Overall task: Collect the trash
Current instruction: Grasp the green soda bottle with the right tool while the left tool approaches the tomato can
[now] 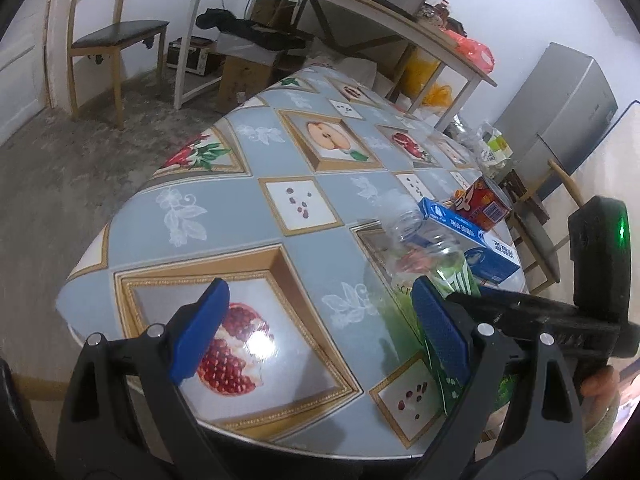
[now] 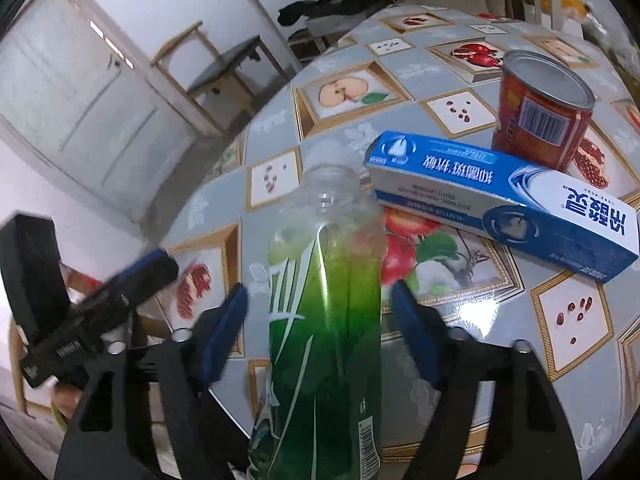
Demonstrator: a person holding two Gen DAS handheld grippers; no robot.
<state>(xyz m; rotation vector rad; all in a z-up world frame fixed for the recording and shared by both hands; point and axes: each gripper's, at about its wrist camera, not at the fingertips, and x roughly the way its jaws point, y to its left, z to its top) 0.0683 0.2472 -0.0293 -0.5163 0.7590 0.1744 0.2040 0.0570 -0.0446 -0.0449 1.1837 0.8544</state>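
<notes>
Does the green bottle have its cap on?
No, it is open. The green bottle has a bare clear neck, and you can see straight into its round mouth.

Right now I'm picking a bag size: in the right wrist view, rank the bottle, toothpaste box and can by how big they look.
1. Green-labelled bottle: looks largest, but it lies nearest the camera, so that is unsure.
2. Blue toothpaste box.
3. Red can: looks smallest, and stands farthest.

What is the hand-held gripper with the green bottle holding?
Nothing yet. The bottle lies between the right hand-held gripper's open pads, gaps showing beside its green label. The left hand-held gripper is empty.
</notes>
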